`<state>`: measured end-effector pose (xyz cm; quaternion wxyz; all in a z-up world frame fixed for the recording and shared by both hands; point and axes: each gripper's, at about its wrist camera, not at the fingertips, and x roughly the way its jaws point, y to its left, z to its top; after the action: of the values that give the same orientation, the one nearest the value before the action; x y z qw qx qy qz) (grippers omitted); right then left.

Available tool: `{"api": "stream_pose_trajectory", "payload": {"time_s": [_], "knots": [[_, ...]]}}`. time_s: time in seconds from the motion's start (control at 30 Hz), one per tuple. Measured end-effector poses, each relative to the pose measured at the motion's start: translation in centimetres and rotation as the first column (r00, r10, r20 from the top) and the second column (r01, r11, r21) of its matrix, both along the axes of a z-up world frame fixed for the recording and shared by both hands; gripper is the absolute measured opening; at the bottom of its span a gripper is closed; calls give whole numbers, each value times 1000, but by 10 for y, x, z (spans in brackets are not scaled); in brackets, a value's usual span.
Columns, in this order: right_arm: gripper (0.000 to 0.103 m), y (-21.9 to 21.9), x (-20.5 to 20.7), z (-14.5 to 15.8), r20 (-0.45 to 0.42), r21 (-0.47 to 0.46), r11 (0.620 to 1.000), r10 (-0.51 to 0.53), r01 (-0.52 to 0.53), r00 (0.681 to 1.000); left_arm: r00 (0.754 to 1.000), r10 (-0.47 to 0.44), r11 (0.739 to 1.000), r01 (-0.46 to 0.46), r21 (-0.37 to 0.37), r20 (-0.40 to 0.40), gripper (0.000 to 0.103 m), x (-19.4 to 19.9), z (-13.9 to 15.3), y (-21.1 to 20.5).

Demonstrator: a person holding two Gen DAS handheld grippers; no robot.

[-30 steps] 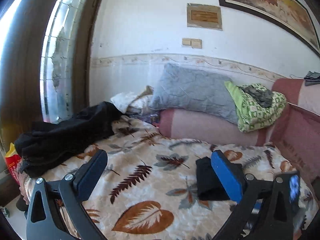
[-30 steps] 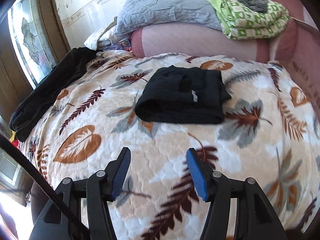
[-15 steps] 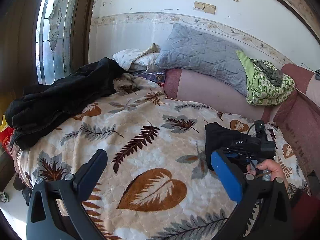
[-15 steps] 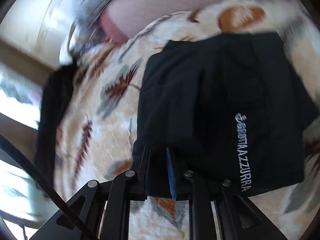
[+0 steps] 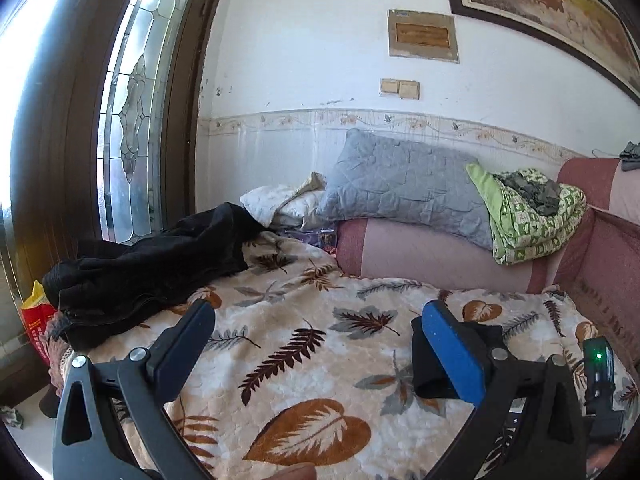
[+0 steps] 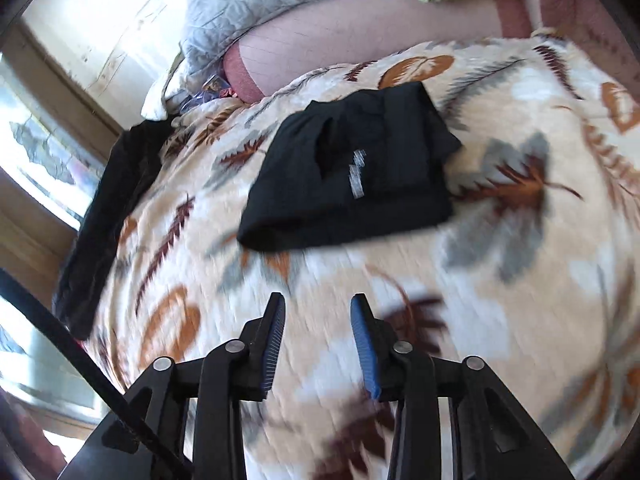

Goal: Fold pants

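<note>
Black folded pants [image 6: 352, 184] with a small white logo lie on the leaf-patterned blanket [image 6: 520, 280]. In the left wrist view they [image 5: 428, 364] show partly behind the right finger. My right gripper [image 6: 318, 332] is open and empty, hovering above the blanket short of the pants. My left gripper [image 5: 320, 344] is wide open and empty over the blanket, to the left of the pants.
A heap of dark clothes [image 5: 152, 272] lies along the blanket's left edge by the window. A grey pillow [image 5: 404, 192] and a green quilt [image 5: 532, 216] rest on the pink sofa back [image 5: 432, 260].
My right gripper, shut at the folded pants half a second ago, has opened and pulled back from them. The left gripper view has tilted up again.
</note>
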<state>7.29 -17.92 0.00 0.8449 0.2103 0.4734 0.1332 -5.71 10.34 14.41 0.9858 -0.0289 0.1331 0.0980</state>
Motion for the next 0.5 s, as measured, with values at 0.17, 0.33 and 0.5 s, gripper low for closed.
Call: {"api": "stream_pose_trajectory", "payload": {"time_s": [0.17,0.33,0.5], "knots": [[42,6,-47,7,51,-40,999,14,-12,999,960,-153,988,151,-26,-235,103,29,-14,-32],[57,10,-68,20,136,-134,991,-7,25,991,885,-203,979,197,-58,-420,103,46,-54,-64],[59,3,-73,17,153,-181,982,-22,50,988,846,-221,971,238,-26,-486,103,45,-74,-92]]}}
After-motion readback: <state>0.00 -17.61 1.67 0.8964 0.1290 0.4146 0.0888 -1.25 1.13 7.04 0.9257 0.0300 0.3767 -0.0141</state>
